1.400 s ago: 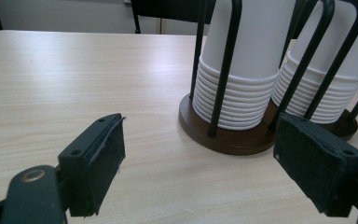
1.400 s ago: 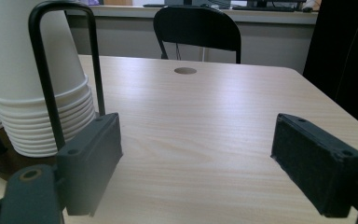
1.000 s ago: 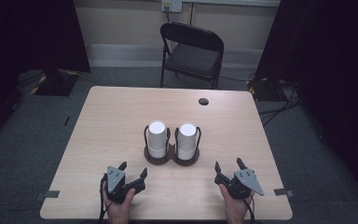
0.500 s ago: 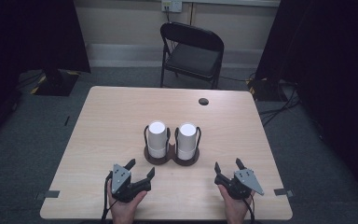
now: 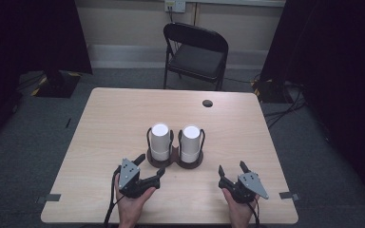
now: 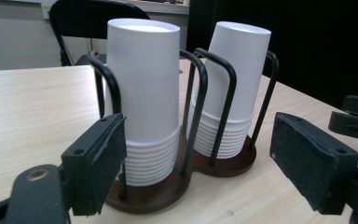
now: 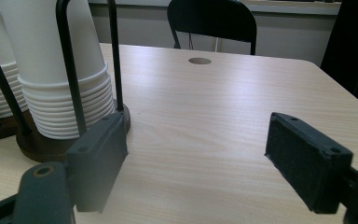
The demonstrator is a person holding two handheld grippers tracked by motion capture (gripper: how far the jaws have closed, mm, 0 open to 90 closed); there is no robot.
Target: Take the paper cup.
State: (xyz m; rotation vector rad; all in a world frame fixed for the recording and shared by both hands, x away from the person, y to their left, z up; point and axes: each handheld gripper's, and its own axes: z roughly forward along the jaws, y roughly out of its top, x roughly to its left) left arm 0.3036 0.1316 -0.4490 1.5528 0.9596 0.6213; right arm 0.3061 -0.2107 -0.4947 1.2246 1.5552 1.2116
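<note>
Two stacks of white paper cups, mouths down, stand in a dark brown twin holder [image 5: 188, 165] with black wire loops at the table's middle: the left stack [image 5: 160, 141] and the right stack [image 5: 190, 142]. My left gripper [image 5: 150, 164] hovers just in front of the holder. It is tilted, its jaws have just been opening, and nothing is between them. Seen along its jaws, the left gripper [image 6: 196, 140] frames the near stack [image 6: 142, 93] and the other stack [image 6: 235, 88] without touching. My right gripper [image 5: 232, 167] rests open near the front edge. The right gripper [image 7: 195, 135] faces bare tabletop, with the cups [image 7: 51, 70] to its left.
The light wooden table [image 5: 114, 118] has a round dark cable hole [image 5: 207, 103] at the back right. A black folding chair [image 5: 197, 50] stands beyond its far edge. Dark curtains hang on both sides, and cables lie on the floor to the right.
My left hand has lifted and moved forward toward the cup holder, tilting the gripper. The right hand and the cups have stayed still.
</note>
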